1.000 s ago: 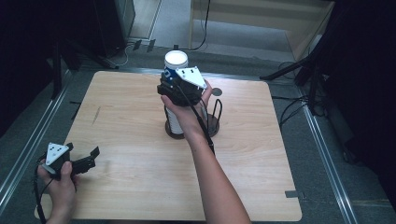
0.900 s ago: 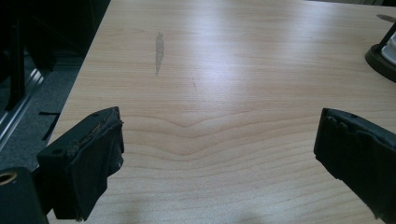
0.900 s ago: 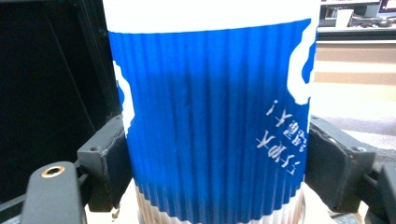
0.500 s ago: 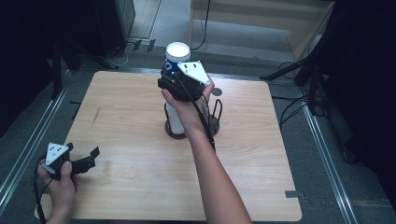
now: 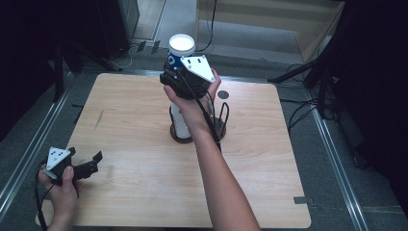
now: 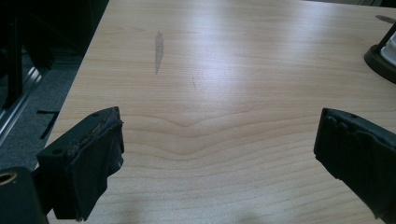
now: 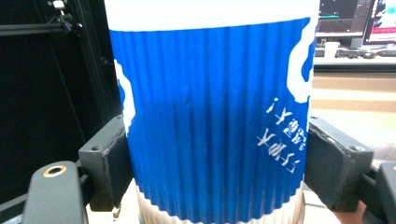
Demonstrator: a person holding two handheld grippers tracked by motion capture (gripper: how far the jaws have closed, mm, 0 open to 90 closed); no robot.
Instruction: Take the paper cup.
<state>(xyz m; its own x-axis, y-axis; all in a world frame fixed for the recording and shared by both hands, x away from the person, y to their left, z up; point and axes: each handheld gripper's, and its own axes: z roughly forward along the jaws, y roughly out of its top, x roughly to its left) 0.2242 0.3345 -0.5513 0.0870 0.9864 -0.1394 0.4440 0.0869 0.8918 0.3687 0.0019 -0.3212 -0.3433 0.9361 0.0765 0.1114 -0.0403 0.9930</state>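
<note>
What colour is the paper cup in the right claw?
Blue ribbed sleeve with white markings, white rim on the paper cup; right gripper view.

The blue cup point(image 7: 215, 116) carries white print running sideways near its right edge, East Asian characters too small to read. No other writing can be read anywhere.

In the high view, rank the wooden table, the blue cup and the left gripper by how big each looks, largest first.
1. wooden table, by far the largest.
2. left gripper and blue cup: they look alike in size. The cup is held up nearer the camera and partly hidden by the right gripper, so their order stays unsure.
</note>
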